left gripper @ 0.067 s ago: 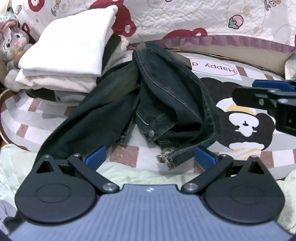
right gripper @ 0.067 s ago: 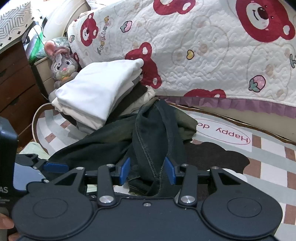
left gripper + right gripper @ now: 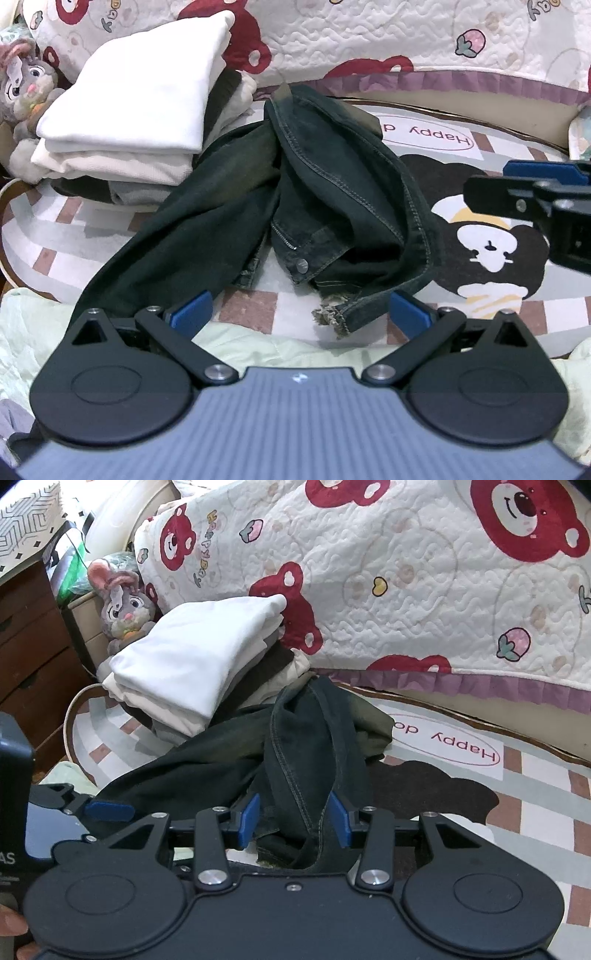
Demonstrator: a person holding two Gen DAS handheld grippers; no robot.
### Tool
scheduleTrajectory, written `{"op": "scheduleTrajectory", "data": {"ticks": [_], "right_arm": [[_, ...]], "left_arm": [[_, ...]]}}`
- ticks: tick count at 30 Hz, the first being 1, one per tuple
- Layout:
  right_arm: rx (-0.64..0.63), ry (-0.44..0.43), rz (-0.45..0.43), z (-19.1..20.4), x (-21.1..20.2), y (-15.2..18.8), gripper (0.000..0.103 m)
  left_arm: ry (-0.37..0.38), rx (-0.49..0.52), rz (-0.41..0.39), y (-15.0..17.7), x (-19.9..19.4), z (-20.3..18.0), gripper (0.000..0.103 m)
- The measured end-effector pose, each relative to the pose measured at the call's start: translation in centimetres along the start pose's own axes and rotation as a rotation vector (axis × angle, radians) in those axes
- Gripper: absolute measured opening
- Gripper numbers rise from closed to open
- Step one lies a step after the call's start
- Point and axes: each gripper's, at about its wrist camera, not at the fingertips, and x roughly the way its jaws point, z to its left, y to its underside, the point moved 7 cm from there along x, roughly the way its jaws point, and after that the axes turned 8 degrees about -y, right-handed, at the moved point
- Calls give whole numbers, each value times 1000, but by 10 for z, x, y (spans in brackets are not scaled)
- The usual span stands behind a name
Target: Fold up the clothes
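Observation:
Dark denim jeans (image 3: 332,206) lie crumpled on the patterned mat (image 3: 461,295), waistband button facing me, a frayed hem near the front. My left gripper (image 3: 299,317) is open and empty, just in front of the frayed hem. My right gripper (image 3: 293,819) is partly open with a fold of the jeans (image 3: 306,760) between its fingers, not clamped. The right gripper also shows at the right edge of the left wrist view (image 3: 535,199). The left gripper's blue fingertip shows in the right wrist view (image 3: 107,810).
A stack of folded white and pale clothes (image 3: 140,110) stands on the mat at the back left, touching the jeans. A plush rabbit (image 3: 123,605) sits behind it. A bear-print quilt (image 3: 406,572) hangs at the back. Wooden drawers (image 3: 26,646) stand at left. Pale green fabric (image 3: 37,332) lies at the front.

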Motion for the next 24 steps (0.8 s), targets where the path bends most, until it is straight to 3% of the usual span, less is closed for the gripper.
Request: {"op": "scheduleTrajectory", "data": {"ticks": [2, 6, 24], "right_arm": [[0, 5, -8, 0, -1, -1, 47], [-14, 23, -16, 0, -2, 3, 47], [20, 23, 6, -4, 3, 8, 50]], "left_arm": [[26, -8, 15, -1, 3, 3, 102], [-43, 39, -1, 0, 4, -6, 102], [-23, 20, -2, 1, 3, -5, 102]]}}
